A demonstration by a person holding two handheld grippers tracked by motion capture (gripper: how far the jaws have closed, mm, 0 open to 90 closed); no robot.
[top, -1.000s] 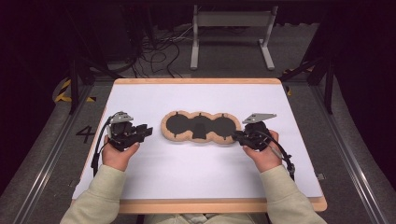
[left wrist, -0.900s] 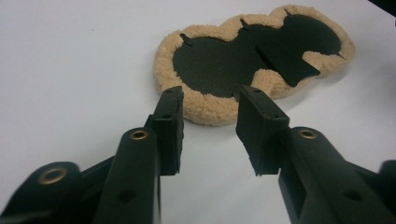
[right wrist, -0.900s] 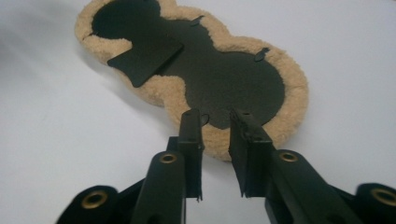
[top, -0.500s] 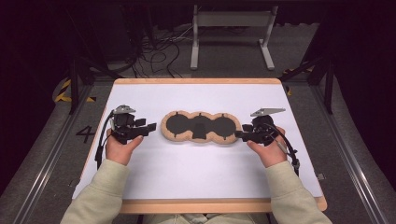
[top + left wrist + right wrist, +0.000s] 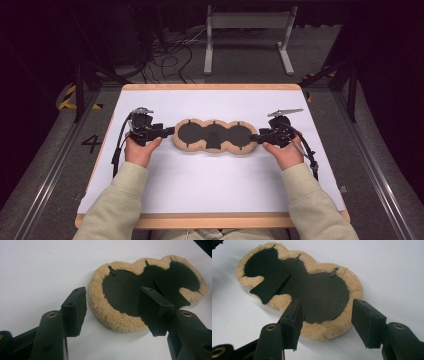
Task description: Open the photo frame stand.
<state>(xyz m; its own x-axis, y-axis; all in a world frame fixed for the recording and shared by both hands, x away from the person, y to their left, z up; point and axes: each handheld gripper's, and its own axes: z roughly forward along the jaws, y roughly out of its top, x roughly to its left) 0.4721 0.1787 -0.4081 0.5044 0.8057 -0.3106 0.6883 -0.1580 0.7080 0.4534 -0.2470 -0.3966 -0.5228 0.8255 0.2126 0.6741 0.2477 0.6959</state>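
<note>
**Both claws open at the ends of a fleece pad, nothing gripped**

A dark room is lying behind the desk (image 5: 210,175), with cables on the floor and a grey metal stand (image 5: 247,30) in the upper middle of the high view. The desk is carrying a white sheet edged in pale wood, and a person in cream sleeves is reaching in from the bottom of the frame.

The one item is a three-lobed fleece pad (image 5: 215,136) with a tan woolly rim and a flat black centre, lying at the middle of the high view, its long axis running left to right. A loose black flap (image 5: 270,286) is sitting over the middle lobe.

The left claw (image 5: 167,131) is pointing at the pad's left end, at centre left of the frame. In the left gripper view its jaws are standing wide apart, straddling the woolly rim (image 5: 112,317) without closing on it. The right claw (image 5: 256,136) is pointing at the pad's right end, at centre right. In the right gripper view its jaws are likewise standing wide on either side of the near lobe (image 5: 324,302), holding nothing.

Judged from appearance, the pad is light, soft and floppy; lifted by one end it would likely sag or fold. The pile should give good friction and should not mark. The thin rim at each end lobe looks the soundest place to pinch, one jaw sliding beneath it, both ends taken together to keep it level.
</note>
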